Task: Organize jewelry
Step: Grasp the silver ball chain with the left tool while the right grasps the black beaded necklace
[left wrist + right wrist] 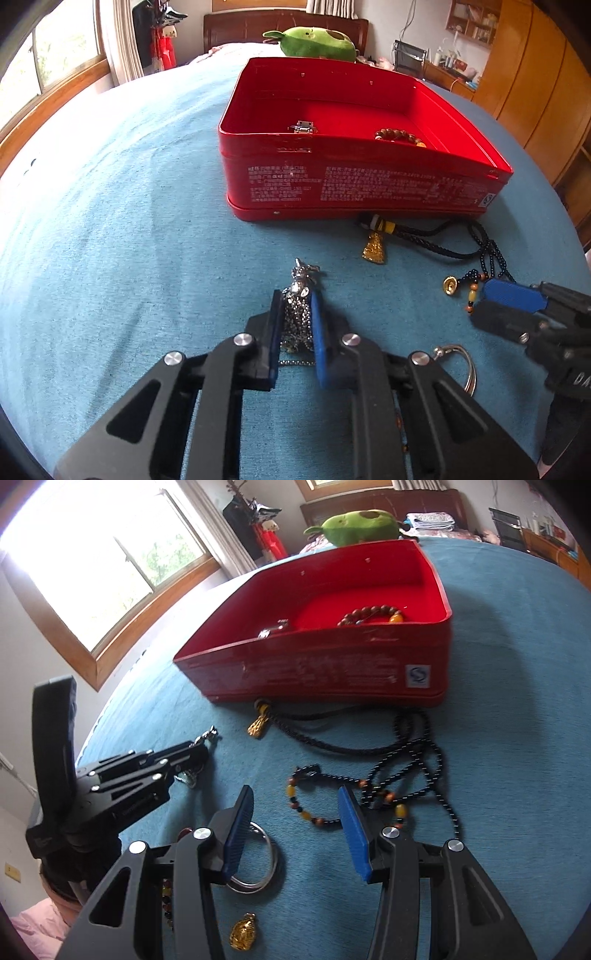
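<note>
My left gripper (297, 301) is shut on a bunched silver chain (297, 317), whose charm end (301, 273) pokes out past the pads onto the blue bedcover. From the right wrist view, the left gripper (205, 751) lies low at the left. My right gripper (294, 793) stands open over a bracelet of yellow and brown beads (308, 814) without touching it. An open red tin box (369, 149) (314, 642) lies beyond, holding a wooden bead bracelet (399, 134) (369, 612) and a silver clasp piece (303, 127) (273, 628).
A black cord necklace with a gold pendant (375, 251) (256, 727) and a black bead string (491, 251) (424, 760) lie against the box's near side. A silver bangle (258, 864) and a gold pendant (243, 932) lie near my right fingers. A green plush toy (314, 42) sits behind the box.
</note>
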{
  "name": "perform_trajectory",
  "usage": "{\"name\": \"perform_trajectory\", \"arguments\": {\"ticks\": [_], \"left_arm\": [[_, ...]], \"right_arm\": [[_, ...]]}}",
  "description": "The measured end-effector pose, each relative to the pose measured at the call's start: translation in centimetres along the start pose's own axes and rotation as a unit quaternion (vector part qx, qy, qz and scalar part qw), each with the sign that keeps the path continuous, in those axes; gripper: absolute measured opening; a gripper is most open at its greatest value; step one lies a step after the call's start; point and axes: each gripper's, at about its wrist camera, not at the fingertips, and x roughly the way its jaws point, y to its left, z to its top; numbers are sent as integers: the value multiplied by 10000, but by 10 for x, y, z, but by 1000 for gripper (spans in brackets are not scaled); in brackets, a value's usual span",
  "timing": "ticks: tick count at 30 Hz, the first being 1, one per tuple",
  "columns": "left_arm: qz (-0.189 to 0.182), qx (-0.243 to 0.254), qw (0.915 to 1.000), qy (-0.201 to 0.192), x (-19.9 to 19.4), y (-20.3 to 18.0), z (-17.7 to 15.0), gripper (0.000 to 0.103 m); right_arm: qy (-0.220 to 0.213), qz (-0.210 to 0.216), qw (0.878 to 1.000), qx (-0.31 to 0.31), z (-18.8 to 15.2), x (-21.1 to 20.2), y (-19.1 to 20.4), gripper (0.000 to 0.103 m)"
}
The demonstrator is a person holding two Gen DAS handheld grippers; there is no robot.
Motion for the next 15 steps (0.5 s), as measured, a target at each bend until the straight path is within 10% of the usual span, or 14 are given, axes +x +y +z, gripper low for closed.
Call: {"name": "perform_trajectory", "arguments": {"ticks": [4, 8, 15], "left_arm": [[-34, -32, 10000, 10, 0, 3, 1, 13], [-45, -39, 10000, 13, 1, 3, 1, 13], [-71, -61, 10000, 3, -1, 5, 2, 13]], "right_arm": [[67, -77, 9999, 13, 0, 8, 1, 43], [-48, -97, 9999, -31, 1, 5, -2, 7], [-575, -99, 9980, 230, 10, -26, -22, 5]]}}
